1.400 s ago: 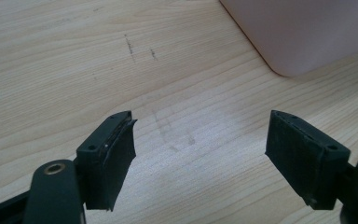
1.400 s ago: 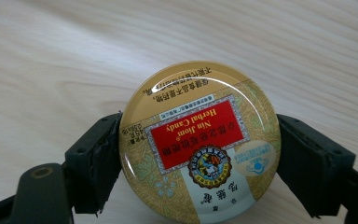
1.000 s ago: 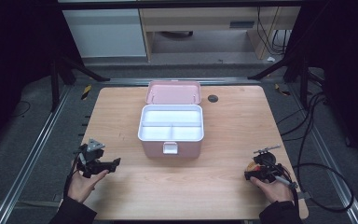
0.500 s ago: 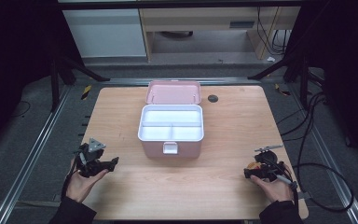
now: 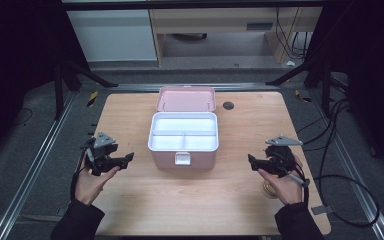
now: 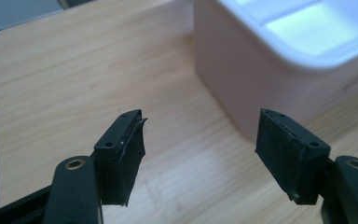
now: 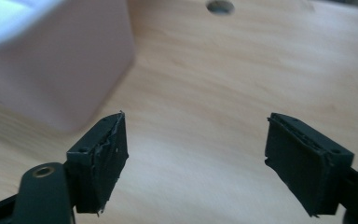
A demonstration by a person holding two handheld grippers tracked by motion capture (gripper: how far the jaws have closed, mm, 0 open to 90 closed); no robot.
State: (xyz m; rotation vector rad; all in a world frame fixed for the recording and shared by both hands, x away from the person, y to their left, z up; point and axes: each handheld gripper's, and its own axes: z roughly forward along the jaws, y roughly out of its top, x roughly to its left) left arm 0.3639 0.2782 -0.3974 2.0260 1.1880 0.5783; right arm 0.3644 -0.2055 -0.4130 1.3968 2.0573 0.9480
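Observation:
A pink box [image 5: 200, 160] stands open mid-table with a white divided tray [image 5: 152, 135] in it, and its lid [image 5: 186, 99] lies back behind it. My left gripper [image 5: 126, 159] hovers left of the box, pointing at it. Its jaws are open and have just widened slightly, with only bare wood between them [image 6: 200, 154]. The box's pink wall [image 6: 242, 70] is just ahead on the right. My right gripper [image 5: 252, 162] hovers right of the box, facing it. Its jaws have just narrowed a little, still open on nothing [image 7: 196, 158], with the box [image 7: 60, 70] ahead on the left.
The wooden table [image 5: 240, 200] has a dark round hole [image 5: 228, 105] at the back right, also in the right gripper view [image 7: 220, 6]. A small pale round thing [image 5: 269, 188] lies under my right hand. Cables [image 5: 340, 180] trail off the right edge.
Both hands have lifted off the table and moved forward, toward the level of the box's front. The box has not moved.

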